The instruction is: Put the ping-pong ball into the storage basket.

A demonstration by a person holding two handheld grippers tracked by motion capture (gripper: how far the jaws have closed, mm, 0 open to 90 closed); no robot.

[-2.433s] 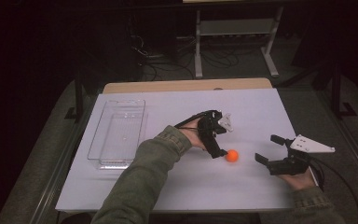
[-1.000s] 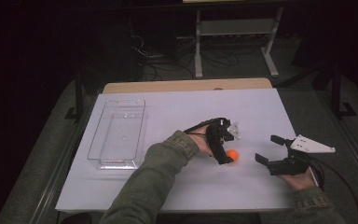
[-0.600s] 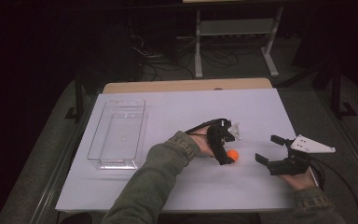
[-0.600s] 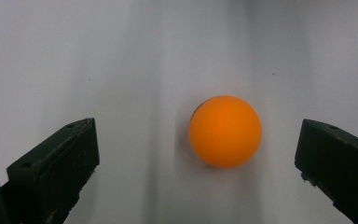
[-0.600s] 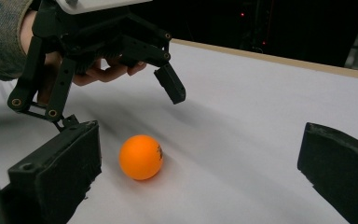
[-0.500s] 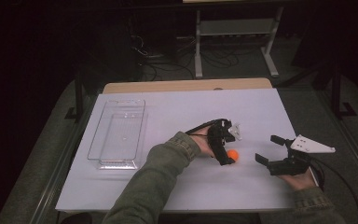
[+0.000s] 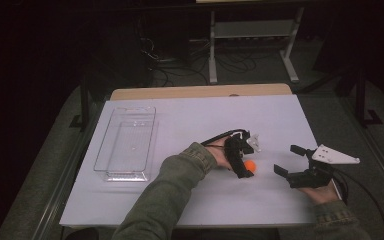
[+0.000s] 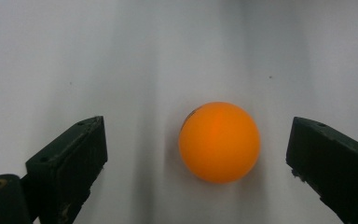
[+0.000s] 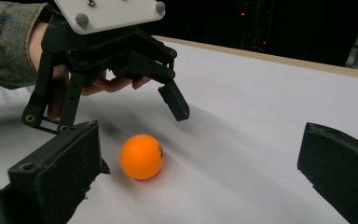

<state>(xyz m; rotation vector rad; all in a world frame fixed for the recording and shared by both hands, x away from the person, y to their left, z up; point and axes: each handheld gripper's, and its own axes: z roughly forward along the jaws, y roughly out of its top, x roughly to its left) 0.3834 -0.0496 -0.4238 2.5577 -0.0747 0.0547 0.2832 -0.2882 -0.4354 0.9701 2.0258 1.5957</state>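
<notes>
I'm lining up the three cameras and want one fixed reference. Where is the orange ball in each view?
High view: the orange ball lies right of the table's centre, under the left gripper.
Left gripper view: the ball sits right of centre, between the open jaws, touching neither.
Right gripper view: the ball lies lower left of centre, below the left gripper.
Shared landmark: the white table top.

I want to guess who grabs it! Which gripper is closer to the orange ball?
Left. The left gripper straddles the orange ball, jaws just closing, not touching; the right gripper waits off to its side.
</notes>
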